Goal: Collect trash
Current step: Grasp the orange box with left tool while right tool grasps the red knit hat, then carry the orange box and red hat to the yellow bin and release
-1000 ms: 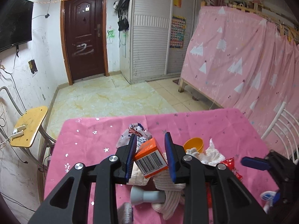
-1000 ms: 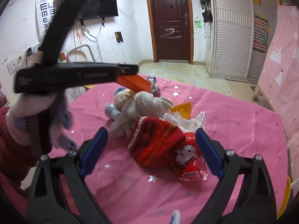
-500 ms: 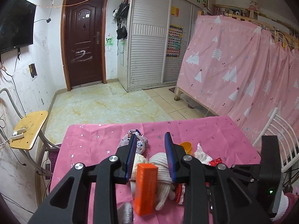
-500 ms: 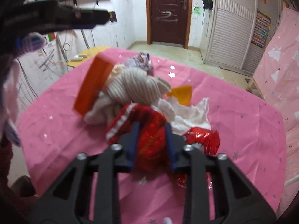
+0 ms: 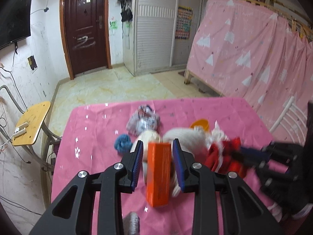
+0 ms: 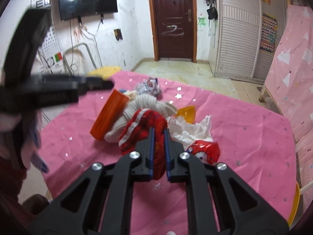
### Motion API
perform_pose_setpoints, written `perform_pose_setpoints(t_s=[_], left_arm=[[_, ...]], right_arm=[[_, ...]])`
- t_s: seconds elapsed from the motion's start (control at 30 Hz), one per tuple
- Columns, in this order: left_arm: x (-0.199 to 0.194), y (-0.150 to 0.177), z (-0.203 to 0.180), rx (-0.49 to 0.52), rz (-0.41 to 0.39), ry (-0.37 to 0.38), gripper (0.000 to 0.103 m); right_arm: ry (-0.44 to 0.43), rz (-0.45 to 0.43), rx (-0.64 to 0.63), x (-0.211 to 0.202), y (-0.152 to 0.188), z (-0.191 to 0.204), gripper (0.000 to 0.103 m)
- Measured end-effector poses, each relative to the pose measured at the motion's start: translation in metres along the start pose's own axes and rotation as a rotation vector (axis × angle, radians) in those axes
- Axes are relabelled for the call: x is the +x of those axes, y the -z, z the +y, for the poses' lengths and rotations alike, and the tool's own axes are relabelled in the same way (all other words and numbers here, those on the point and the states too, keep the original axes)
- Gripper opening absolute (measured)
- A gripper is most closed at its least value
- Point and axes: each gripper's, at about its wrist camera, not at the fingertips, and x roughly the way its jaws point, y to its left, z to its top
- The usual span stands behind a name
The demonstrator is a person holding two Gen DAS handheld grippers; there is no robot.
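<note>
In the left wrist view, the left tool [image 5: 157, 157] stands narrow, and the orange box [image 5: 158, 173] sits on end between its pads, long axis running toward the camera; whether the pads press it cannot be told. In the right wrist view, the right tool [image 6: 158, 143] is clamped on the red knitted cloth [image 6: 145, 125], the box leaning just left on the pink worktop [image 6: 244, 129].

Right gripper [image 6: 158, 137] closed on red sock [image 6: 144, 125]; orange box [image 5: 158, 173] apparently dropped.
</note>
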Motion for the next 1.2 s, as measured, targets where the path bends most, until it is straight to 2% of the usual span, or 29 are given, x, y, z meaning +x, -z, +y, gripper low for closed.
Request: perform_pose_setpoints(t_s=[0.4, 0.57, 0.6, 0.9, 1.03, 1.2], left_arm=[[0.029, 0.029, -0.01, 0.028, 0.098, -0.055, 0.023], [0.028, 0.031, -0.014, 0.038, 0.081, -0.095, 0.023], [0.028, 0.033, -0.017, 0.052, 0.073, -0.122, 0.017], [0.009, 0.024, -0.036, 0.059, 0.03, -0.174, 0.017], [-0.006, 0.01, -0.045, 0.065, -0.001, -0.176, 0.017], [-0.02, -0.008, -0.08, 0.095, -0.049, -0.146, 0.017]], right_arm=[[-0.033, -0.069, 0.054, -0.034, 0.008, -0.017, 0.008], [-0.042, -0.089, 0.072, -0.043, 0.009, -0.029, 0.008], [-0.044, -0.093, 0.077, -0.045, 0.01, -0.031, 0.008], [-0.044, -0.142, 0.129, -0.061, 0.019, -0.056, 0.009], [-0.035, -0.173, 0.159, -0.072, 0.023, -0.075, 0.009], [0.003, -0.209, 0.209, -0.088, 0.032, -0.105, 0.009]])
